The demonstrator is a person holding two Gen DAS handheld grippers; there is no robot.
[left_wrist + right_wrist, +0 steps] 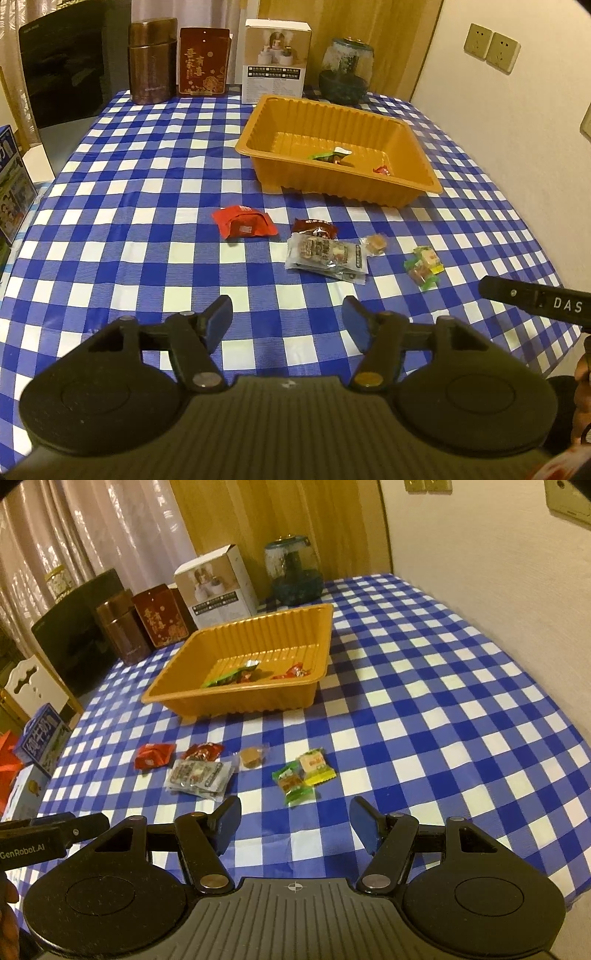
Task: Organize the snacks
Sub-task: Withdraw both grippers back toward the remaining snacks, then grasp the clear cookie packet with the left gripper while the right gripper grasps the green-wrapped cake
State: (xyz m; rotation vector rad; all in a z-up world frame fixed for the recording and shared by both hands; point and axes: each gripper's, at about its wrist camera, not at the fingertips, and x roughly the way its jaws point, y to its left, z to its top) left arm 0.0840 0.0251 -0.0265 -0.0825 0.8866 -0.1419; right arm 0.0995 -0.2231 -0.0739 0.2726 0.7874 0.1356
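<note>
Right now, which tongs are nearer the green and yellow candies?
Right. The right tongs hover open just short of the green and yellow candies, almost in line with them. The left tongs are open too, farther to the candies' left, facing the clear packet.

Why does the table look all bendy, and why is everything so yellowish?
Left wrist view: the fisheye lens curves the checked tablecloth toward the edges; warm indoor light tints it. Right wrist view: same bending, dark corners, and soft glare on the orange tray.

Six loose snacks (201,775); one tray (236,701) — two inside
</note>
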